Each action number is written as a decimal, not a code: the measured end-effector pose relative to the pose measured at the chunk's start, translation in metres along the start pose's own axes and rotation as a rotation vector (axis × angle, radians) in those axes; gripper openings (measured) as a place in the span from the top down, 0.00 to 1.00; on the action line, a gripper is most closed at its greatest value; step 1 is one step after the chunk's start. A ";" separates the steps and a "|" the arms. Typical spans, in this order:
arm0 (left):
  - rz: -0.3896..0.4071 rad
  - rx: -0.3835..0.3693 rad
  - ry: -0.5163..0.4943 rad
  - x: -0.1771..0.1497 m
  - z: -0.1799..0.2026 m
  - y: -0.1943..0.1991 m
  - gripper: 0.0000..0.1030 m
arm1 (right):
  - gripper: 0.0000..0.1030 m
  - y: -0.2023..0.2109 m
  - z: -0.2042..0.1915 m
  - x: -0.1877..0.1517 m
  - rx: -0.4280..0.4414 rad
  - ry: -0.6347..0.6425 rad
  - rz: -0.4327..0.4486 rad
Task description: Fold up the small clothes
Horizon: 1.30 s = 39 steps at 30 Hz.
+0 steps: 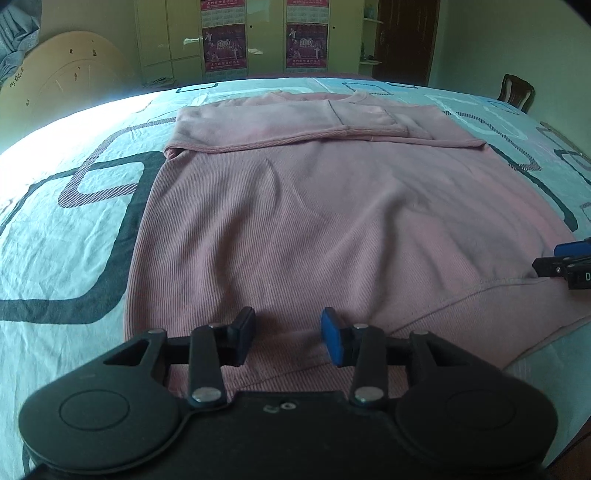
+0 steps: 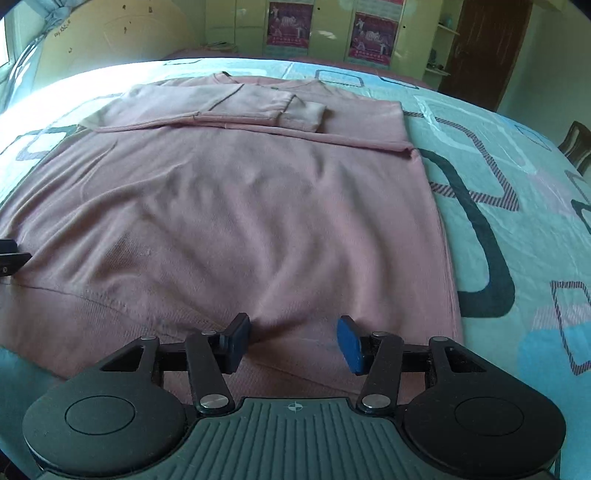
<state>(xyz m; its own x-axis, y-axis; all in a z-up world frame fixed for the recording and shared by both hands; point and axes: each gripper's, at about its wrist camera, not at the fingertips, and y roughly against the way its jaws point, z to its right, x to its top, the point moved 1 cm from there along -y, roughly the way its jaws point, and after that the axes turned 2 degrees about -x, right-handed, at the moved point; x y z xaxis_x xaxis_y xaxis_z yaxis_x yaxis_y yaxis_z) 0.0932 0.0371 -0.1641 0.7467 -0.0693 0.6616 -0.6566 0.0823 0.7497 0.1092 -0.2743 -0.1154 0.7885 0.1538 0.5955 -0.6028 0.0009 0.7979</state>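
So there's a pink sweater (image 1: 295,206) spread flat on the bed (image 1: 66,221), body toward the cameras and collar at the far end, on a light sheet with dark rounded-square outlines. Both sleeves (image 1: 288,125) are folded across the chest, one lying over the other, so the top part looks like a neat band with a cuff (image 2: 308,110) showing near the middle in the right wrist view. The lower body is a bit rippled, with soft wrinkles running toward the hem (image 1: 461,295). The left gripper (image 1: 288,338) sits low over the near hem on the sweater's left part, jaws open fairly wide with nothing between them, just ribbed fabric showing in the gap. The right gripper (image 2: 293,341) is the same deal over the right part of the hem, jaws spread wide and holding nothing, with the sweater's side edge just off to its right. Can't tell if the fingertips actually touch the cloth on either one. Each gripper peeks into the other's view at the frame edge. Behind the bed there's a pale green wardrobe (image 1: 184,33) with two posters (image 1: 224,44), a dark door (image 2: 484,48), a chair (image 1: 515,92), and a round board (image 1: 70,74) leaning at the wall.
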 end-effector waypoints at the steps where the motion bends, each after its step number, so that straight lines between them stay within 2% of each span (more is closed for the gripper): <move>1: 0.001 0.003 0.002 -0.002 -0.002 0.001 0.60 | 0.51 0.002 0.005 -0.003 -0.028 0.003 -0.005; 6: -0.001 0.013 0.040 -0.005 -0.013 0.011 0.60 | 0.50 0.010 0.026 -0.016 -0.061 -0.039 -0.025; 9: 0.002 0.015 0.074 -0.003 -0.014 0.018 0.61 | 0.50 0.019 0.027 -0.017 -0.075 -0.035 -0.017; 15: 0.018 0.056 0.080 -0.003 -0.019 0.027 0.59 | 0.50 0.024 0.030 -0.025 -0.093 -0.052 -0.017; 24: 0.021 0.117 0.133 -0.004 -0.046 0.034 0.51 | 0.50 0.037 0.042 -0.024 -0.097 -0.151 0.013; 30: 0.000 0.084 0.163 -0.012 -0.058 0.037 0.48 | 0.50 0.041 0.055 -0.028 -0.118 -0.214 0.007; 34: -0.029 0.040 0.224 -0.021 -0.066 0.034 0.48 | 0.50 0.039 0.062 -0.035 -0.093 -0.274 -0.020; 39: -0.027 0.001 0.247 -0.027 -0.067 0.036 0.49 | 0.50 0.039 0.067 -0.044 -0.064 -0.353 -0.033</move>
<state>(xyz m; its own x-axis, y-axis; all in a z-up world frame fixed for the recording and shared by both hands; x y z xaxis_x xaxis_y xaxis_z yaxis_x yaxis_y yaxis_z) 0.0566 0.1082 -0.1563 0.7671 0.1737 0.6176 -0.6363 0.0830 0.7670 0.0590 -0.3473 -0.1043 0.7944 -0.1977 0.5743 -0.5741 0.0640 0.8163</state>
